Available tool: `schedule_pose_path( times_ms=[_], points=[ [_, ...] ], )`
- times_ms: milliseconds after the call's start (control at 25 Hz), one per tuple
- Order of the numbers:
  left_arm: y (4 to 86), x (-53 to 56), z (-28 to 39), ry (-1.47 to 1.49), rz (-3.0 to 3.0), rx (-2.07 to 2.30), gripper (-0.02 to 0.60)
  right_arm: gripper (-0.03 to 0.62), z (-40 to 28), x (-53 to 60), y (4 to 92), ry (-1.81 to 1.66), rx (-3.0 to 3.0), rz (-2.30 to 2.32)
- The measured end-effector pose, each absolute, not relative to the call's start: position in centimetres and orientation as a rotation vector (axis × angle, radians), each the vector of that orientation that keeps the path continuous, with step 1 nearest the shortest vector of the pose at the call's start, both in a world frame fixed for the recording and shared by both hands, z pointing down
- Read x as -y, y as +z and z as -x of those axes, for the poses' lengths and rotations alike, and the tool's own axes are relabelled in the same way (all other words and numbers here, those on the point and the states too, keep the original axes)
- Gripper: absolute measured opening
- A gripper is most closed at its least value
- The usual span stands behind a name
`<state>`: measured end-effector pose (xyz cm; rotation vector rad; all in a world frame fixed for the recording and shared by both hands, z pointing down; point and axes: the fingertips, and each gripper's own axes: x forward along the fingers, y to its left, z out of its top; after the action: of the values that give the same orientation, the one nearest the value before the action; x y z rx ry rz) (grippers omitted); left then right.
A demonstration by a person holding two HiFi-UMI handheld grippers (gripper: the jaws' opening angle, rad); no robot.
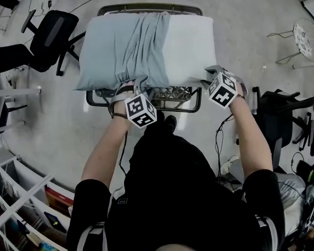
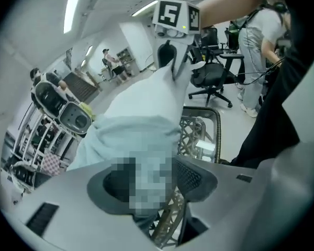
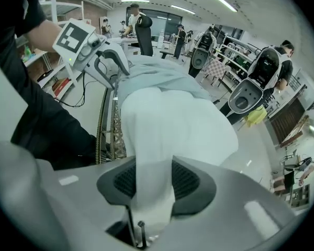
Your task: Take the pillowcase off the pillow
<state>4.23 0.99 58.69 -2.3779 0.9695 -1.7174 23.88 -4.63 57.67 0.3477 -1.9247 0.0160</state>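
Roughly half off already, the pale blue-grey pillowcase sits bunched in long folds over the left part of the pillow, whose right part shows bare and white. The pillow lies across the wire-mesh table in front of me, its long side toward me. My left gripper is at the near edge of the case; its jaws stand wide apart with a fold of the blue-grey cloth lying loosely between them, so I read that hand as released rather than gripping. My right gripper is at the near right corner of the pillow, its pads clenched on a pinch of the white cloth. I judge the step in hand to be the stripping itself, caught between pulls: the right hand anchors the pillow and the left is free to take a fresh bite of the case. The next move calls for closing the left jaws on the bunched case only, not the pillow under it, then drawing it toward the left end while the right pins its corner. The far folds may drag, and a soft pillow could slide on the mesh if the anchor slips. A black office chair stands well apart at the far left.
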Motion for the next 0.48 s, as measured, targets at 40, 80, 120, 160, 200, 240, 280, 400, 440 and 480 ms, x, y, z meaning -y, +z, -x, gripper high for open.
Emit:
schedule_pose_path(
  times_ms=[40, 80, 120, 160, 200, 240, 280, 400, 440, 480],
  points=[
    [58.9, -0.6, -5.3, -1.7, 2.364, -0.955, 0.22, 0.161, -23.7, 4.5, 57.4, 0.012, 1.926, -0.348],
    [59.3, 0.0, -6.0, -1.695, 2.346, -0.951, 0.23, 0.161, -23.6, 4.4, 57.3, 0.008, 1.927, -0.347],
    [59.7, 0.7, -6.4, -1.702, 2.332, -0.951, 0.23, 0.161, -23.6, 4.3, 57.2, 0.004, 1.928, -0.347],
    [60.1, 1.2, -6.6, -1.718, 2.327, -0.948, 0.229, 0.161, -23.5, 4.3, 57.2, 0.001, 1.928, -0.348],
    [60.5, 1.6, -6.5, -1.742, 2.324, -0.939, 0.22, 0.161, -23.6, 4.2, 57.2, -0.003, 1.926, -0.348],
    [60.8, 1.7, -6.2, -1.77, 2.318, -0.923, 0.166, 0.161, -23.7, 4.2, 57.4, -0.011, 1.919, -0.347],
    [61.0, 1.6, -5.6, -1.799, 2.301, -0.905, 0.1, 0.161, -23.8, 4.2, 57.6, -0.028, 1.907, -0.343],
    [60.8, 1.1, -2.7, -1.873, 2.221, -0.871, 0.017, 0.161, -24.8, 4.4, 58.5, -0.141, 1.844, -0.321],
    [60.7, 0.9, -1.4, -1.893, 2.209, -0.873, 0.017, 0.16, -25.1, 4.5, 58.7, -0.166, 1.832, -0.316],
    [60.6, 0.7, -0.1, -1.91, 2.208, -0.88, 0.017, 0.16, -25.4, 4.5, 58.8, -0.174, 1.832, -0.314]
  ],
)
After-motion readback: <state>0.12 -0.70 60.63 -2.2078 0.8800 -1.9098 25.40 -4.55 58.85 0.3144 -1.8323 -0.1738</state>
